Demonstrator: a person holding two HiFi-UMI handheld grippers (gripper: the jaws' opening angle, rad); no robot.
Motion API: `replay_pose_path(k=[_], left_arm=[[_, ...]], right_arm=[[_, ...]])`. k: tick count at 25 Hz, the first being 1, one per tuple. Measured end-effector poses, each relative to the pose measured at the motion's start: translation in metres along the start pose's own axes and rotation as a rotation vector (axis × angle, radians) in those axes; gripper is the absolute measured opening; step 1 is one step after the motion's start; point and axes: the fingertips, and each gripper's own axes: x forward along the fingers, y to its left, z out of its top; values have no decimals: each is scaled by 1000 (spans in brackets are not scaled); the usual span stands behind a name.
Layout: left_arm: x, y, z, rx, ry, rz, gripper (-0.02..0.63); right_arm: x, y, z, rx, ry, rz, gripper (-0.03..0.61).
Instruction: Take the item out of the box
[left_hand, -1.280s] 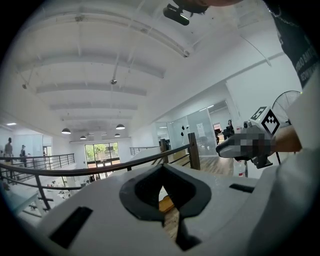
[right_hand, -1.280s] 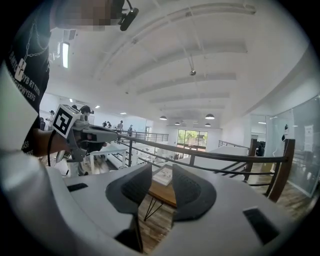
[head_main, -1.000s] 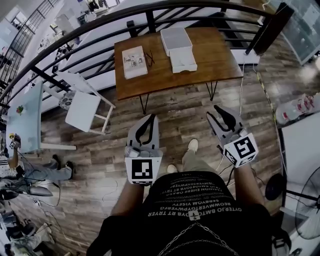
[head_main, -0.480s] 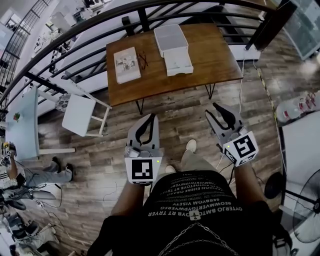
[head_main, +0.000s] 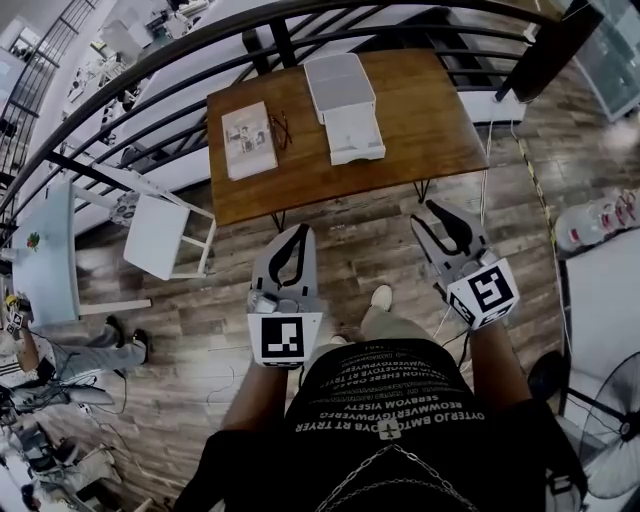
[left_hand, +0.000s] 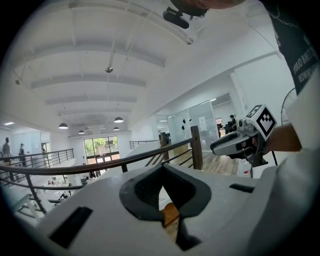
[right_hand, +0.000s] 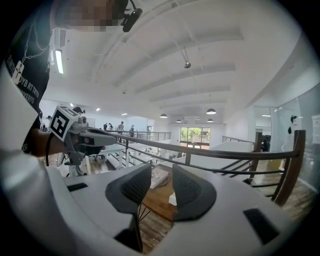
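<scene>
A white box (head_main: 345, 100) lies open on the brown table (head_main: 430, 110), its lid part behind its tray part; what is inside it does not show. Both grippers hang low over the wooden floor, well short of the table and close to the person's body. My left gripper (head_main: 298, 235) has its fingertips touching and holds nothing; in its own view (left_hand: 161, 170) only a sliver of table shows between the pads. My right gripper (head_main: 430, 212) stands open and empty, and between its pads (right_hand: 161, 172) I see the table edge and a corner of the white box (right_hand: 172, 199).
A flat white booklet-like pack (head_main: 249, 139) and a pair of glasses (head_main: 279, 128) lie on the table's left half. A dark railing (head_main: 150, 70) runs behind the table. A white chair (head_main: 160, 235) stands to the left, a fan (head_main: 615, 460) at the right.
The table has slid a little lower and to the left in the head view as the person steps toward it. Both grippers keep their places by the body.
</scene>
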Motion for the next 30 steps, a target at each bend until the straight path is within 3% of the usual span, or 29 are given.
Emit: replay_pose_path(k=[18,30], left_arm=[[84,-16,35,24,-11,39,6],[95,-39,47,48,5,94,6]], right_arm=[[22,-94,14,-7,-43,49,118],[15,-125,17,-8,-82,99,118]])
